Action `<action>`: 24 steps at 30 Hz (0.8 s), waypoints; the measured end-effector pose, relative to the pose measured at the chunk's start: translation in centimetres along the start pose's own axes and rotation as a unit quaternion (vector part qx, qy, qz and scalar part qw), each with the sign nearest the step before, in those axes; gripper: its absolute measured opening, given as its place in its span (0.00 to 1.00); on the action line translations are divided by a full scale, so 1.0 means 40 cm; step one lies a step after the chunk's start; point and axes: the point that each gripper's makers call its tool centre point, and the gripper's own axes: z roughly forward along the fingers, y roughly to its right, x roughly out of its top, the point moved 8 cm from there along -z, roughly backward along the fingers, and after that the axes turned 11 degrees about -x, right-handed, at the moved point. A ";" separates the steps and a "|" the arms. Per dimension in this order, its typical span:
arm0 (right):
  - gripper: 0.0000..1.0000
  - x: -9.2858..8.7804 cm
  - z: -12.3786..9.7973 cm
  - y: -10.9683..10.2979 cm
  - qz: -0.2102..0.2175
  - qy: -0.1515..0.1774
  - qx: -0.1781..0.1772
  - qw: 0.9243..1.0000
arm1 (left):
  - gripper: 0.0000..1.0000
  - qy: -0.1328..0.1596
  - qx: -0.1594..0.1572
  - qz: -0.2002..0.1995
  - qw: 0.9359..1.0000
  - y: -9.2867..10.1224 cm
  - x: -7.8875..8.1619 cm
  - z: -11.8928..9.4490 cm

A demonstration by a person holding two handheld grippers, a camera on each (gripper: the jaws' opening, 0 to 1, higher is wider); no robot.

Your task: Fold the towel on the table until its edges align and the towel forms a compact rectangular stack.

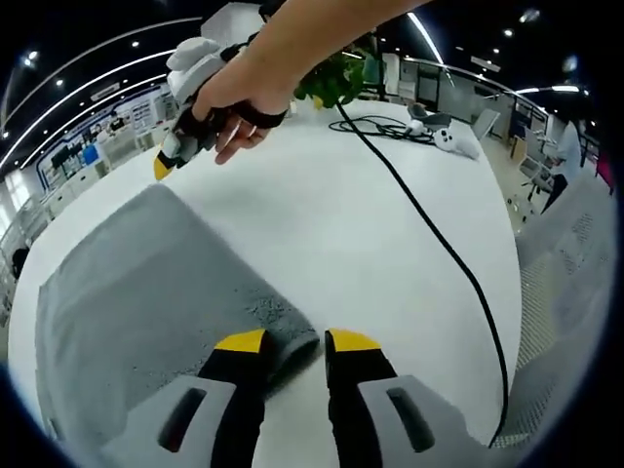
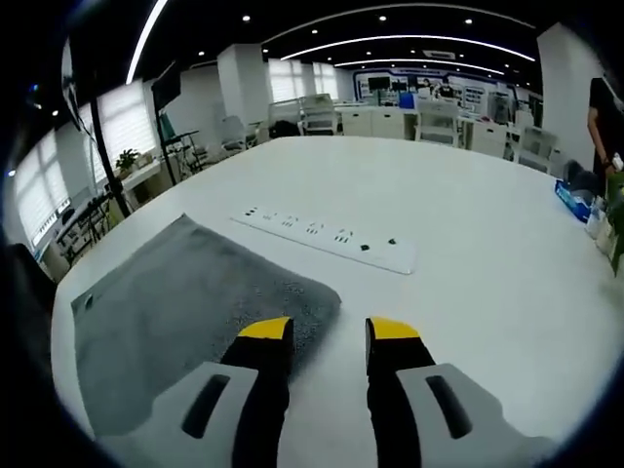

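The grey towel (image 1: 146, 302) was spread flat; each near corner sat just ahead-left of the left gripper (image 1: 295, 341) and right gripper (image 2: 329, 330), both released.

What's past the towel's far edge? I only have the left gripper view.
Observer: In the right gripper view, a white power strip lies on the table just beyond the towel, apart from it.
Operator: Is the right hand-held gripper on the towel?
Observer: Its jaws stand open at the towel's near corner; the right hand-held gripper holds nothing, one yellow tip over the cloth edge.
Operator: Anything else on that side?
Observer: A blue box sits at the table's far right edge.
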 end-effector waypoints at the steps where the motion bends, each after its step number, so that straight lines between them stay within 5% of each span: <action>1: 0.29 -0.001 0.003 -0.001 0.000 0.000 0.001 1.000 | 0.21 -0.001 0.000 0.004 1.000 -0.002 0.001 0.000; 14: 0.22 -0.031 0.048 -0.025 0.012 -0.021 0.011 1.000 | 0.12 0.004 0.000 -0.014 1.000 -0.021 -0.003 0.000; 24: 0.02 -0.044 0.023 -0.043 -0.002 -0.035 0.026 0.999 | 0.04 0.016 -0.012 -0.073 0.997 -0.012 0.007 0.010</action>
